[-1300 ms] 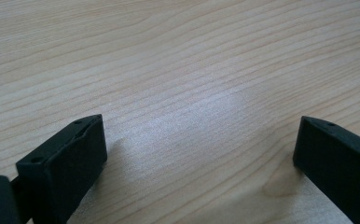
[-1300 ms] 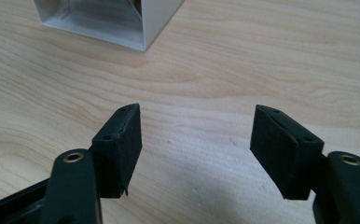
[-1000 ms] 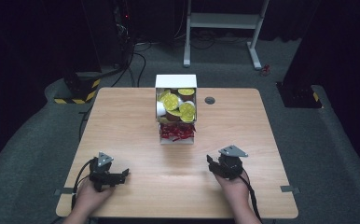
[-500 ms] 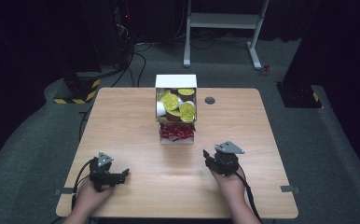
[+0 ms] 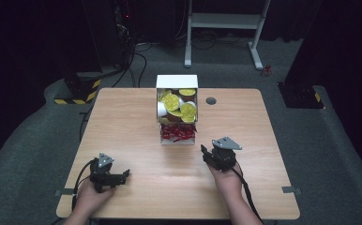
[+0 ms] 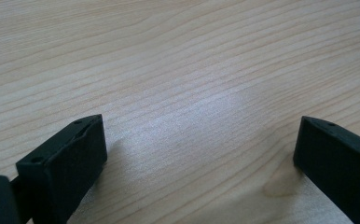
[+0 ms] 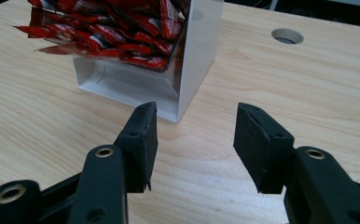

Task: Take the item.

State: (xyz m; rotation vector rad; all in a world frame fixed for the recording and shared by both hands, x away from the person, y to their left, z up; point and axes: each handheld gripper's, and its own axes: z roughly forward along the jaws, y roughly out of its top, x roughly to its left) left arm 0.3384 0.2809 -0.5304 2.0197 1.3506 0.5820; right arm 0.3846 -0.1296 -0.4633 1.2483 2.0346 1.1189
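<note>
While standing mid-table toward the far edge, white dispenser box seen with yellow-lidded cups in upper section, red sachets spilling from open lower tray. Red sachets piled in clear-fronted tray, right gripper view; box corner just beyond jaw tips, not touching.

Right gripper near side of box, slightly to its right, aimed at tray; apart from box. Jaws half spread, just been closing, only bare wood between them. Held by right hand.

Left gripper low at near-left of table, well apart from box, held by left hand. Jaws spread wide, nothing but table grain between them.

Wooden table, light grain; round cable hole just right of box. Grey carpet around; white frame legs beyond far edge; yellow-black striped base at far left.
</note>
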